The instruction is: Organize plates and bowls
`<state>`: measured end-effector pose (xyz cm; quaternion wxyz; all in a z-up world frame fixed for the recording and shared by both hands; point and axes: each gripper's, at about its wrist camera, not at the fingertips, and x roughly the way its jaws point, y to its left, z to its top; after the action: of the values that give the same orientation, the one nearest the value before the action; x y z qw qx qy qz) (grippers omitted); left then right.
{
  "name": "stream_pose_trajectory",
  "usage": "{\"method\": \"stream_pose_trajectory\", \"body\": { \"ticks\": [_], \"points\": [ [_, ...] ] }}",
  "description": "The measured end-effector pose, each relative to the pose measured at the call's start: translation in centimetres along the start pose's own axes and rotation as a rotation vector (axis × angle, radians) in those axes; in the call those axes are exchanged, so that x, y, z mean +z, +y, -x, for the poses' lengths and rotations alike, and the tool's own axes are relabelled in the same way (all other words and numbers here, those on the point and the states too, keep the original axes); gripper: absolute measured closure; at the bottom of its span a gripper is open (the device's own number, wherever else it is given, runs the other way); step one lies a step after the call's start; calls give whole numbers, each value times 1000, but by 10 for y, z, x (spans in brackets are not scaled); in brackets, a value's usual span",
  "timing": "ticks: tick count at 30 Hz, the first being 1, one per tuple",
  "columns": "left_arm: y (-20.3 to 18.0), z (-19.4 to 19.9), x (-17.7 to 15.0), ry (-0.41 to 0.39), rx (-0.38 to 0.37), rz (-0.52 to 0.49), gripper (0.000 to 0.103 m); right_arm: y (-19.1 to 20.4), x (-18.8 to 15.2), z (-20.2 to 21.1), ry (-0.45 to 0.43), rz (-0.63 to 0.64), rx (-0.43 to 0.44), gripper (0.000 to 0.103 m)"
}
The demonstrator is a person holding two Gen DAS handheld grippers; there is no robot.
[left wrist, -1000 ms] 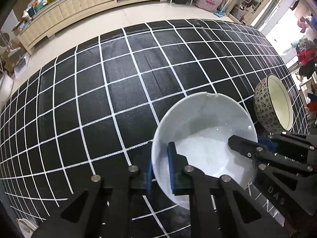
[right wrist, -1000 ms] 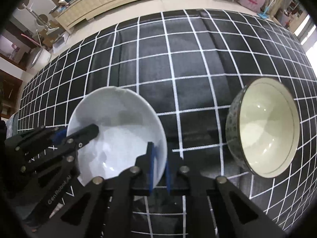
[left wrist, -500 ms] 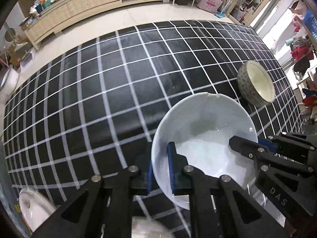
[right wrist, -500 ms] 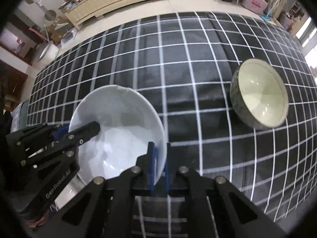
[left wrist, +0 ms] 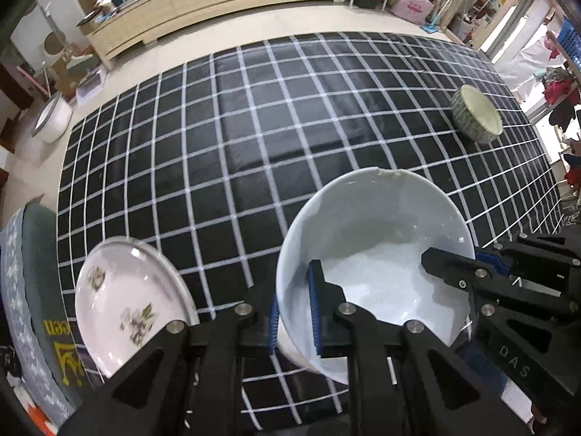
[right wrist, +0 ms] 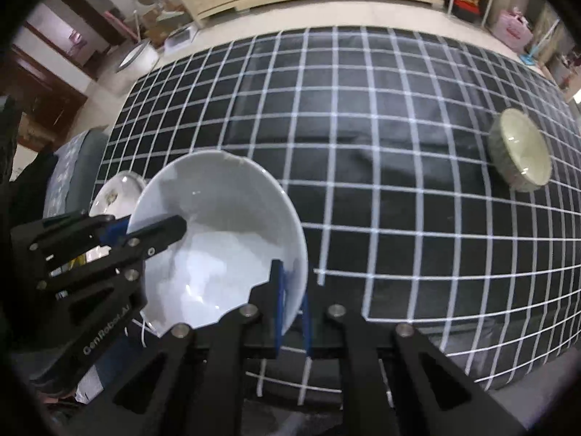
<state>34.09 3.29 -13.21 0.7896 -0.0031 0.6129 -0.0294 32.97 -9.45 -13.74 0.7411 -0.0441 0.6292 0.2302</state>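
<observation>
A large white bowl (left wrist: pixel 377 239) with a chipped far rim is held in the air above the black checked tablecloth (left wrist: pixel 254 138). My left gripper (left wrist: pixel 294 309) is shut on its near left rim. My right gripper (right wrist: pixel 290 305) is shut on its right rim; the bowl also shows in the right wrist view (right wrist: pixel 218 232). A white plate with a floral print (left wrist: pixel 127 298) lies at the table's near left corner, and shows in the right wrist view (right wrist: pixel 116 190) behind the bowl. A patterned bowl with a cream inside (left wrist: pixel 475 118) stands far right on the table (right wrist: pixel 519 154).
A grey cushioned seat (left wrist: pixel 32 290) sits left of the table beside the plate. A long cream cabinet (left wrist: pixel 174 0) runs along the far wall. Clutter and shelves stand at the far right.
Both grippers have lifted the white bowl up and back toward the near left. The patterned bowl now lies farther away, and the floral plate has come into view.
</observation>
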Motion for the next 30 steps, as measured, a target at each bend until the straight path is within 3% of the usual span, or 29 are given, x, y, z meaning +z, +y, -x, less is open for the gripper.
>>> {"method": "stream_pose_trajectory", "body": {
  "ticks": [6, 17, 30],
  "points": [
    [21, -11, -22, 30, -21, 41, 90, 18, -10, -18, 36, 32, -11, 92],
    [21, -36, -37, 69, -69, 69, 90, 17, -21, -38, 79, 45, -53, 92],
    [21, -45, -53, 77, -68, 45, 89, 22, -23, -42, 59, 87, -119, 92]
  ]
}}
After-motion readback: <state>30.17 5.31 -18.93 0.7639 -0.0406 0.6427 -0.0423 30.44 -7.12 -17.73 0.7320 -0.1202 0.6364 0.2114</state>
